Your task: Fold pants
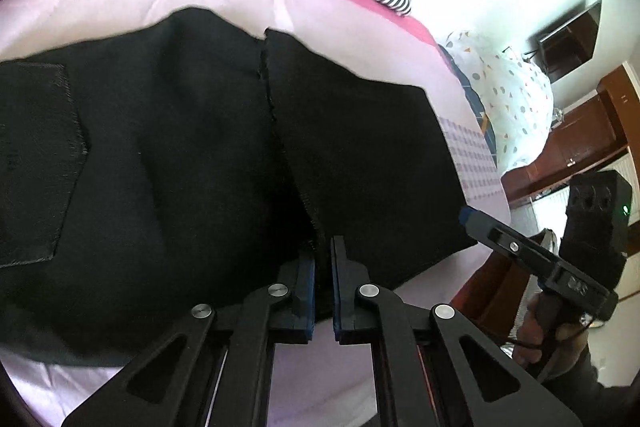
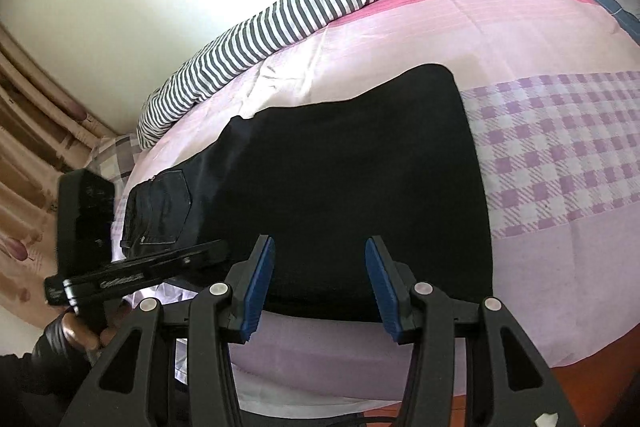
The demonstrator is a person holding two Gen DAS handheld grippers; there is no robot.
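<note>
Black pants (image 1: 180,155) lie folded on a pink bed, a back pocket at the left and a leg end lying across the right part. My left gripper (image 1: 323,259) is shut on the near edge of the pants at the seam. In the right wrist view the pants (image 2: 340,179) spread across the bed, the pocket at the left. My right gripper (image 2: 320,267) is open, its blue pads (image 2: 260,283) astride the near edge of the pants, holding nothing. The left gripper (image 2: 216,251) shows at the left there; the right gripper (image 1: 466,217) shows at the right in the left wrist view.
A pink and lilac checked sheet (image 2: 560,155) covers the bed. A striped blanket (image 2: 304,15) lies along the far edge by the wall. A spotted pillow (image 1: 508,95) and wooden furniture (image 1: 580,139) stand to the right. A curtain (image 2: 28,131) hangs at the left.
</note>
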